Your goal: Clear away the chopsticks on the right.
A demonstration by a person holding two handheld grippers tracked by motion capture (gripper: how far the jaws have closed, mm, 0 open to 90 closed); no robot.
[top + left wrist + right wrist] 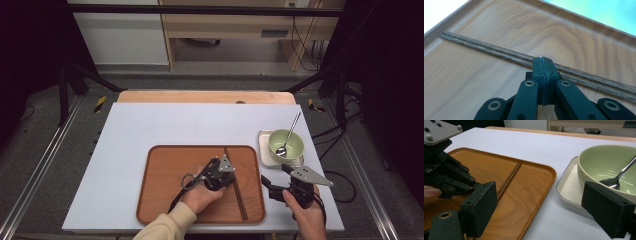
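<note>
A: High view, my notes: I have the left gripper (231, 176) low over the wooden tray (165, 200), at about 3 o'clock from the tray's centre; its jaws are clenched with nothing between them.

B: And the chopsticks (235, 182)?

A: A dark pair lying side by side on the tray, running from 12 o'clock down to 6 o'clock along its right part; in the left gripper view the closed tips (542, 65) sit right at the chopsticks (499, 51), though I cannot tell whether they press on them or stand just above.

B: Right hand?

A: The right gripper (274, 178) hovers off the tray at its 3 o'clock, over the white table (150, 125); in the right gripper view its jaws stand wide apart, released. Beyond them I see the green bowl (599, 162) with a spoon (616, 178) in it, on a small white dish (570, 187); in the high view that sits at 1 o'clock from the tray.
</note>
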